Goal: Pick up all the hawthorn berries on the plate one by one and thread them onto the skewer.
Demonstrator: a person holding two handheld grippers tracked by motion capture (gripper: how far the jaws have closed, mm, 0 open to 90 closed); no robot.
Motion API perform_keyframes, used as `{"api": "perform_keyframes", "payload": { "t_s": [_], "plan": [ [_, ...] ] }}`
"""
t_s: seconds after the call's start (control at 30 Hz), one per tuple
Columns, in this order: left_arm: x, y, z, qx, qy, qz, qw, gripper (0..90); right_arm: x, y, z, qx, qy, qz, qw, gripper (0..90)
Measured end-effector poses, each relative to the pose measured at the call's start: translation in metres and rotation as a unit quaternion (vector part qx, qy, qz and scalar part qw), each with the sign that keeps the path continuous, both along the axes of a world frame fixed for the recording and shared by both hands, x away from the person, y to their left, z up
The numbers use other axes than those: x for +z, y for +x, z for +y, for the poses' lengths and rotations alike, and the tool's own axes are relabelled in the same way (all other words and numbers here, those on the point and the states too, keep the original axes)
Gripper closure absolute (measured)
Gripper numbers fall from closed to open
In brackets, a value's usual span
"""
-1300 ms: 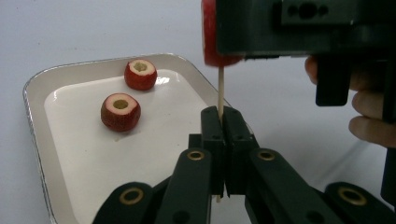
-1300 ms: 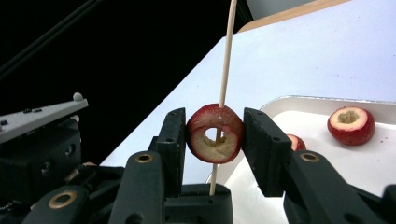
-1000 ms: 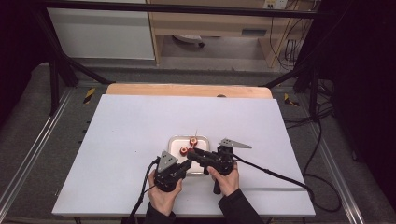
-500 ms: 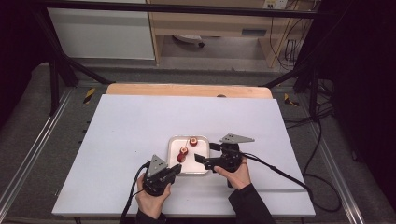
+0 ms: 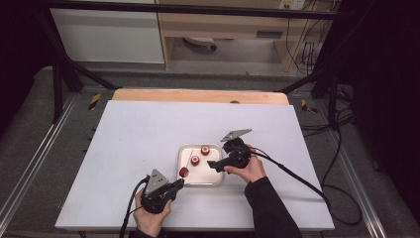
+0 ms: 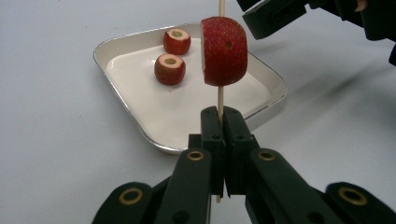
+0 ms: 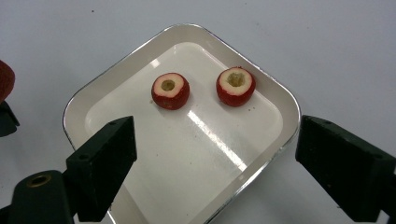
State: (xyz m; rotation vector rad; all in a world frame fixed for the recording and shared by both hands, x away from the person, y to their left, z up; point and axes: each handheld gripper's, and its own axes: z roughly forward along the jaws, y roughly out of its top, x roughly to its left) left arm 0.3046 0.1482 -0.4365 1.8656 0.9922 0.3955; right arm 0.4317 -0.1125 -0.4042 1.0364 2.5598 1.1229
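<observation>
A white tray (image 5: 216, 179) lies on the table with two cored red fruit pieces (image 5: 205, 149) (image 5: 195, 160) in it. My left gripper (image 6: 222, 114) is shut on a thin wooden skewer (image 6: 219, 99) that stands upright. A third red fruit piece (image 6: 224, 51) is threaded on the skewer above the jaws. In the high view this gripper (image 5: 180, 182) is at the tray's near left corner, holding the skewered piece (image 5: 183, 172). My right gripper (image 7: 217, 144) hangs open over the tray (image 7: 280, 140), above both loose pieces (image 7: 170, 90) (image 7: 235, 86), with nothing between its fingers.
The tray sits near the middle of a white table (image 5: 133, 144). A wooden board edge (image 5: 198, 95) runs along the far side. The right gripper's cable (image 5: 297, 176) trails to the right across the table. Dark frame legs and floor cables surround the table.
The two grippers, close together at the tray's near edge a second ago, have drawn apart. The left went toward the front with the skewer; the right went to the tray's right side.
</observation>
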Motion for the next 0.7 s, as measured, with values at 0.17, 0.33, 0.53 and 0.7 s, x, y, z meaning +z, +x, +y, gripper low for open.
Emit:
{"api": "perform_keyframes", "payload": {
  "t_s": [0.17,0.33,0.53,0.7],
  "plan": [
    [-0.002,0.0,0.003,-0.001,0.001,0.003,1.0,88.6,0.003,0.01,0.014,0.017,-0.022,0.012,0.9995,16.9],
    [-0.002,-0.001,0.005,0.0,0.001,0.003,1.0,88.6,0.004,0.014,0.032,0.036,-0.038,0.02,0.9984,19.6],
    [-0.002,-0.002,0.009,0.003,-0.002,0.001,1.0,88.6,0.002,0.019,0.053,0.047,-0.059,0.034,0.9966,22.5],
    [-0.002,-0.002,0.011,0.005,-0.005,-0.002,1.0,88.6,-0.002,0.023,0.065,0.047,-0.064,0.047,0.9957,28.6]
  ]
}}
